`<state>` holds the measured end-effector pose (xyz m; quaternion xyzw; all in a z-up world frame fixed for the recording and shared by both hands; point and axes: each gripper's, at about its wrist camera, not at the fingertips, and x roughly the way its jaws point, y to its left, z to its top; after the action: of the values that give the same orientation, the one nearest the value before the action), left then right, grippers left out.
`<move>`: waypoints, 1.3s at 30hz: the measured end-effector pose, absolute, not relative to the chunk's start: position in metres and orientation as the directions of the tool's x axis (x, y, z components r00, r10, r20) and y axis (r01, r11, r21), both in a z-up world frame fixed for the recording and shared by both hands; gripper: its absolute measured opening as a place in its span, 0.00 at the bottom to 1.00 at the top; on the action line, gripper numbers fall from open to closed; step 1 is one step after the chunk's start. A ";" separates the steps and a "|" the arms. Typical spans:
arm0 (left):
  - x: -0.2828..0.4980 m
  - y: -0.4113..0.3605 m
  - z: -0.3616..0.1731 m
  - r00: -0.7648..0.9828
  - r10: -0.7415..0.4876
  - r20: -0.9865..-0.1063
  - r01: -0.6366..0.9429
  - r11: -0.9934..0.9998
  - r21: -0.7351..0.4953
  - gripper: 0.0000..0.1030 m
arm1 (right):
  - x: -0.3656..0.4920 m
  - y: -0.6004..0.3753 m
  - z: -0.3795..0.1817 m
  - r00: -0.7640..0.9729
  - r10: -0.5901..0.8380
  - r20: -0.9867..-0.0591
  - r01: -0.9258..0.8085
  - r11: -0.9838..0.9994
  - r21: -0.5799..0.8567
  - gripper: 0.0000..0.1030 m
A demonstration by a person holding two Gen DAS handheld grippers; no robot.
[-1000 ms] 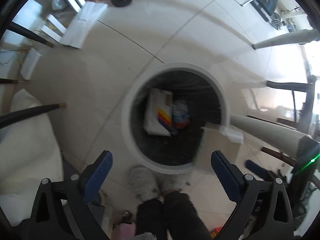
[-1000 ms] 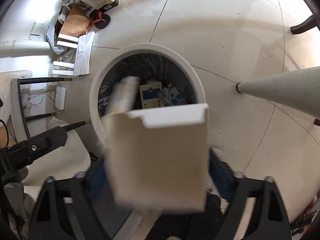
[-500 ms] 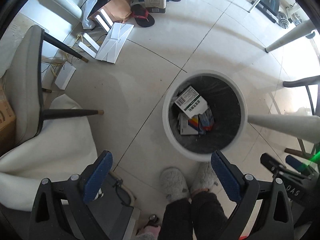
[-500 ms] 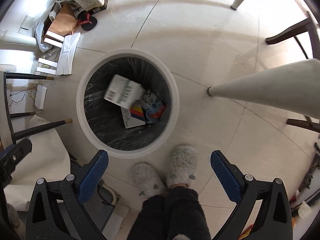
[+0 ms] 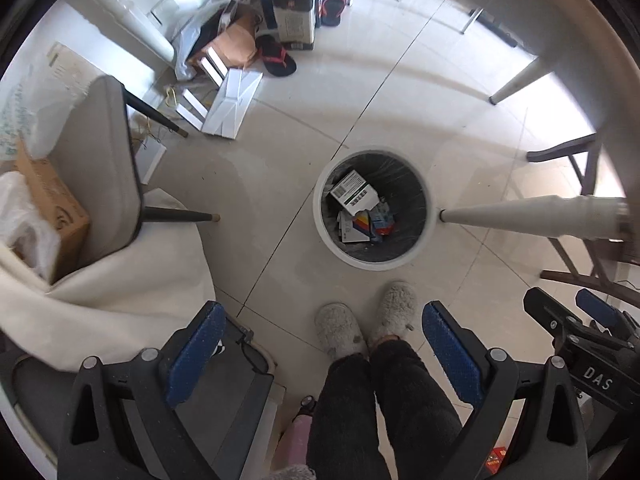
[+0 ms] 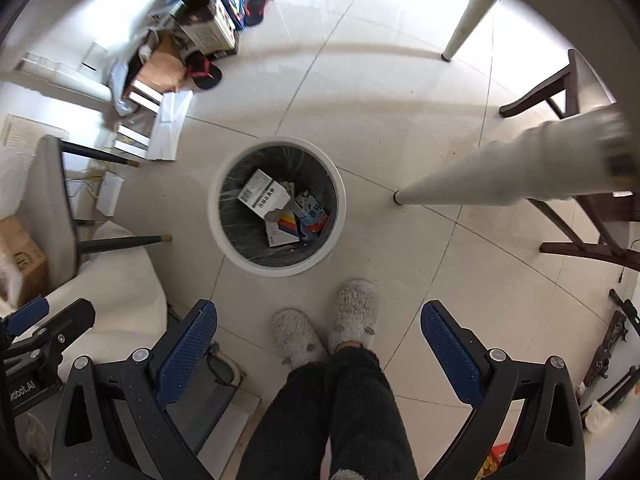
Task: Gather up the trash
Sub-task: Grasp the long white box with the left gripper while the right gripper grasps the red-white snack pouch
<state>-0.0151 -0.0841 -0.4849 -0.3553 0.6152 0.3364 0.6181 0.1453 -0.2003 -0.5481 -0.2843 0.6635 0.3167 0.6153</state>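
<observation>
A round white trash bin (image 5: 428, 216) with a black liner stands on the tiled floor; it also shows in the right wrist view (image 6: 340, 216). Inside lie a white box with a barcode (image 5: 354, 193) (image 6: 262, 193), a box with coloured stripes (image 6: 286, 226) and a blue-and-white carton (image 6: 312, 212). My left gripper (image 5: 320, 352) is open and empty, high above the floor in front of the bin. My right gripper (image 6: 320, 350) is open and empty, also high above the bin. The right gripper shows at the lower right of the left view (image 5: 592, 328).
The person's grey slippers (image 6: 328, 328) stand just before the bin. A white table leg (image 6: 500, 176) slants down right of the bin. A grey chair (image 5: 100, 168) with a cardboard box (image 5: 52, 208) is left. Boxes, papers and sandals (image 5: 276, 56) lie at the back.
The white box left my right gripper and dropped into the bin. Both grippers have risen well above the bin, which now looks smaller.
</observation>
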 end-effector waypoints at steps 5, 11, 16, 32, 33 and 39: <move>-0.022 -0.094 -0.431 0.030 0.003 -1.000 -0.851 0.524 -0.024 0.98 | 0.142 -0.214 -0.474 -0.075 0.054 -0.996 -0.760 0.644 0.092 1.00; -0.033 -0.102 -0.377 0.052 0.020 -0.998 -0.847 0.530 -0.033 0.98 | 0.134 -0.224 -0.402 -0.068 0.082 -0.994 -0.768 0.632 0.105 1.00; -0.035 -0.101 -0.330 0.081 0.081 -0.993 -0.838 0.546 -0.024 0.98 | 0.127 -0.229 -0.350 -0.096 0.105 -0.990 -0.770 0.622 0.141 1.00; 0.083 -0.016 -0.228 0.146 0.241 -0.959 -0.862 0.506 -0.003 1.00 | 0.265 -0.164 -0.236 0.010 0.202 -0.979 -0.753 0.646 0.125 1.00; 0.095 -0.009 -0.230 0.137 0.237 -0.962 -0.866 0.500 0.000 1.00 | 0.283 -0.153 -0.239 0.023 0.184 -0.983 -0.767 0.634 0.101 1.00; 0.178 0.027 -0.259 0.038 0.195 -0.980 -0.882 0.468 0.059 1.00 | 0.380 -0.076 -0.282 0.065 0.070 -0.995 -0.859 0.512 -0.020 1.00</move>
<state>0.1783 0.0272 -0.2594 -0.3084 0.5568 0.4136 0.6510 0.3799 -0.0764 -0.2824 -0.3391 0.5817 0.3595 0.6460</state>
